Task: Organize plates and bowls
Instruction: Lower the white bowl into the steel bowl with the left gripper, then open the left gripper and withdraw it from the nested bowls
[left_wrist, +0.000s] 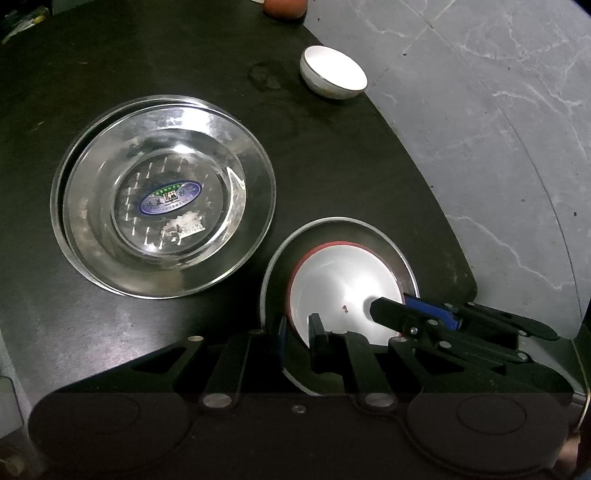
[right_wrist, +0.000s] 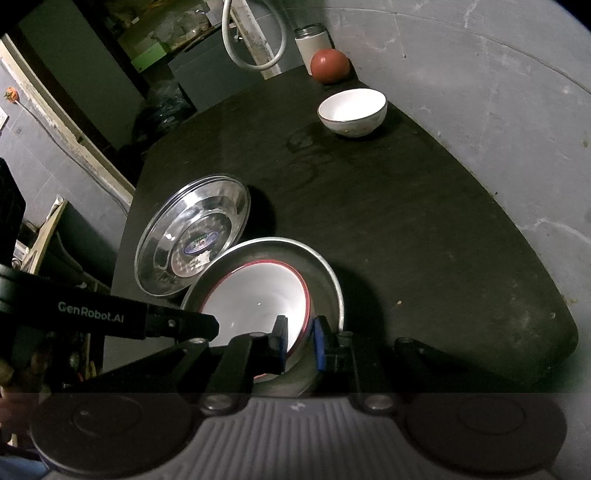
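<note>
A white bowl with a red rim (left_wrist: 343, 277) (right_wrist: 258, 295) sits inside a steel dish (left_wrist: 369, 230) (right_wrist: 325, 280) near the table's front edge. My left gripper (left_wrist: 300, 334) straddles the bowl's near-left rim, jaws narrow and shut on it. From the other side, my right gripper (right_wrist: 300, 334) is shut on the same rim, one finger inside the bowl and one outside. Its fingers (left_wrist: 391, 314) show in the left wrist view. A stack of steel plates (left_wrist: 162, 195) (right_wrist: 192, 236) lies to the left. A plain white bowl (left_wrist: 334, 72) (right_wrist: 352, 110) stands at the far edge.
The black table (left_wrist: 332, 166) curves off to the right over a grey marbled floor (left_wrist: 498, 129). A red round fruit (right_wrist: 329, 66) and a canister (right_wrist: 312, 40) stand at the far end. A white hose (right_wrist: 229, 48) and clutter lie beyond the table.
</note>
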